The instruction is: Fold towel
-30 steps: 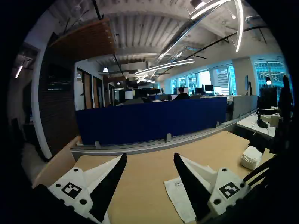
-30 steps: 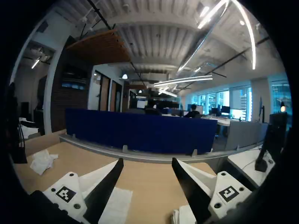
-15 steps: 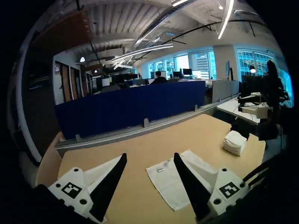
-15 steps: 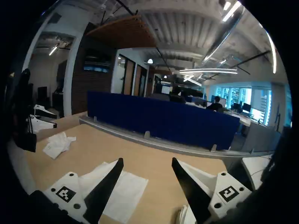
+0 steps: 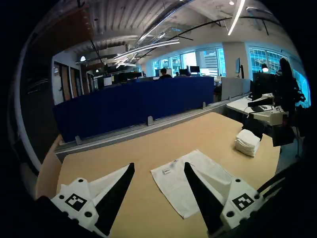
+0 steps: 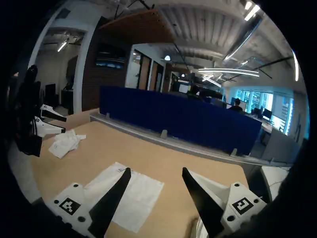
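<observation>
A white towel (image 5: 186, 180) lies flat and unfolded on the wooden desk (image 5: 190, 135), just ahead of my left gripper (image 5: 158, 164). That gripper is open with nothing between its fingers, and its right finger overlaps the towel's near part. In the right gripper view the same towel (image 6: 136, 194) lies low and left, partly behind the left finger of my right gripper (image 6: 156, 169). This gripper is also open and holds nothing. Each gripper also appears far off in the other's view: the right gripper (image 5: 264, 113) and the left gripper (image 6: 62, 123).
A stack of folded white towels (image 5: 246, 142) sits near the desk's right edge. A crumpled white towel (image 6: 65, 143) lies at the desk's left side. A blue partition (image 5: 134, 107) with a grey rail closes the far edge. Neighbouring desks with monitors stand beyond.
Both views have tipped downward and swung over the desk, so the flat towel now shows almost whole. Both grippers stay open and the towel has not moved.
</observation>
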Available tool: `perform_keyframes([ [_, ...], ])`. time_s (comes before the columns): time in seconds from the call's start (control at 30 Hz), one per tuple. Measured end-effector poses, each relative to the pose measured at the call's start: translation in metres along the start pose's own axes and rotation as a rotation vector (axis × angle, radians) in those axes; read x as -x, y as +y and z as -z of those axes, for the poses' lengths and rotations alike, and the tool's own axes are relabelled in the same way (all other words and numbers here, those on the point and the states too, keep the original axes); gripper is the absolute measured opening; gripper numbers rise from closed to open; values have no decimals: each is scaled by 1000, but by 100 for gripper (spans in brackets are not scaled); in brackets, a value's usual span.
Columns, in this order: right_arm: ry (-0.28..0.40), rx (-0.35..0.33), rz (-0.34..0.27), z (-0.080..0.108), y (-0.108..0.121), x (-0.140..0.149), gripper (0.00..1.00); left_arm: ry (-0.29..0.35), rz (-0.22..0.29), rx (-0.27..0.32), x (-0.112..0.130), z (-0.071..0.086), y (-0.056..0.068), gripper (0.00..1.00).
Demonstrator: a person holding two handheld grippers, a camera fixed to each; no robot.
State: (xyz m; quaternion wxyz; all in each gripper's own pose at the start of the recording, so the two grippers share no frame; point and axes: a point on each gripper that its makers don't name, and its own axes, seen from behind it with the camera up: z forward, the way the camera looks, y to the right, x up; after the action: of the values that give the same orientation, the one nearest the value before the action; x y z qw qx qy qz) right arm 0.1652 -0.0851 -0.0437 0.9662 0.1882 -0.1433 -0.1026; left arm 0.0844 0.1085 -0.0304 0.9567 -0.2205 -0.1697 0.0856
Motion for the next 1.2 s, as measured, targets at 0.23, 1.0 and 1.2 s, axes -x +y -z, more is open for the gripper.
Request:
perform_keyframes([
  [0.23,-47,-25,7,-8,-12,32,100,-40,-4,14,29,-8,11,93],
  [1.0,-240,-89,28,-36,-45,167,100,-253,-43,101,163,-45,53,93],
  [1.2,-284,-103,26,-42,-50,193,100,-306,-34,120,192,-53,62,93],
])
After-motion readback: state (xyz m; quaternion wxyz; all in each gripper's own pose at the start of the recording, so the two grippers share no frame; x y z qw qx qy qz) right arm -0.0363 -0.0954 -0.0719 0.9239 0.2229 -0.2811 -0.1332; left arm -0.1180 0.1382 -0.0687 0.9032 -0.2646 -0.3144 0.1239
